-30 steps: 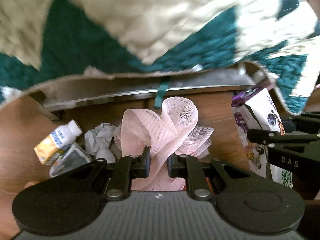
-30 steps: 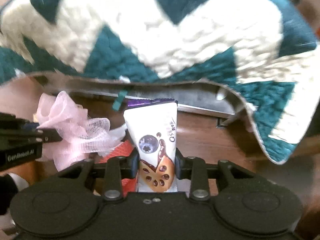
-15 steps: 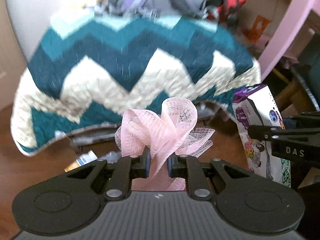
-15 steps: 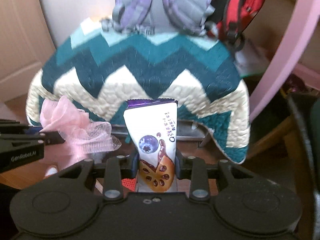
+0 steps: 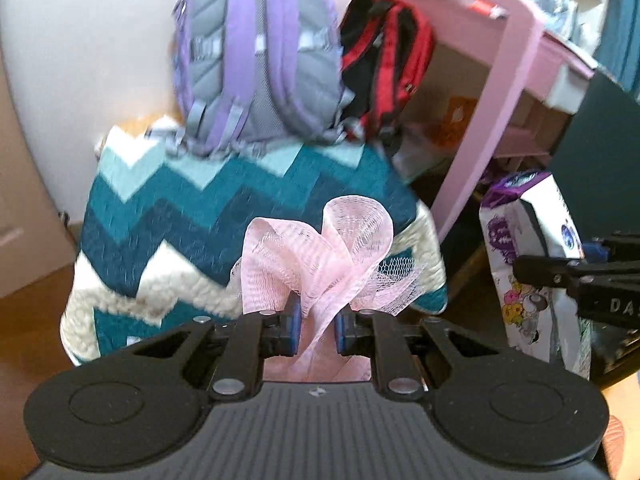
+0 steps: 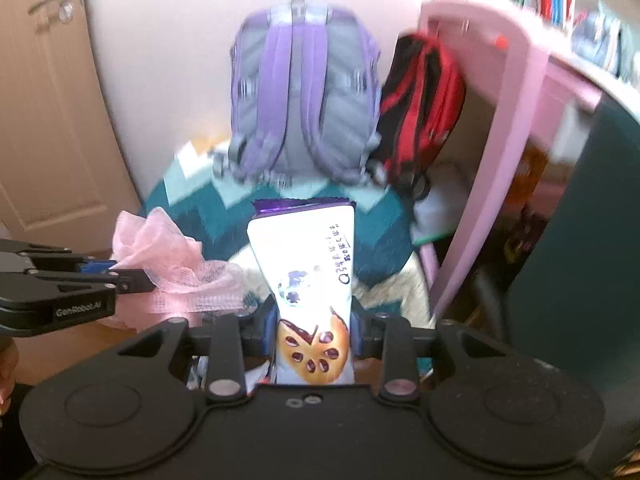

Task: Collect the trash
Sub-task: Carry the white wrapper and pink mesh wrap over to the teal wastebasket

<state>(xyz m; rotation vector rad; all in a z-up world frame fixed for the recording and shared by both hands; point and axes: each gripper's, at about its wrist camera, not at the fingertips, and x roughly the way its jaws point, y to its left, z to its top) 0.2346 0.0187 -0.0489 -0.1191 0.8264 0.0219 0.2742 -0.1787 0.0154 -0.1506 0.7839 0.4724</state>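
Carry step, I judge. Left gripper (image 5: 316,330) clamped on crumpled pink mesh netting (image 5: 320,256); right gripper (image 6: 314,334) clamped on white-purple cookie wrapper (image 6: 306,264), netting at its nine o'clock. Next: find bin, none visible.

1. "GenRobot.AI" in pale letters along the side of the left gripper (image 6: 132,280), seen at the left edge of the right wrist view.
2. "DA" and part of a further letter on the side of the right gripper (image 5: 520,268), cut by the right edge of the left wrist view.
3. Small dark print on the snack wrapper (image 6: 308,264), upper right of its white face, too blurred to read.
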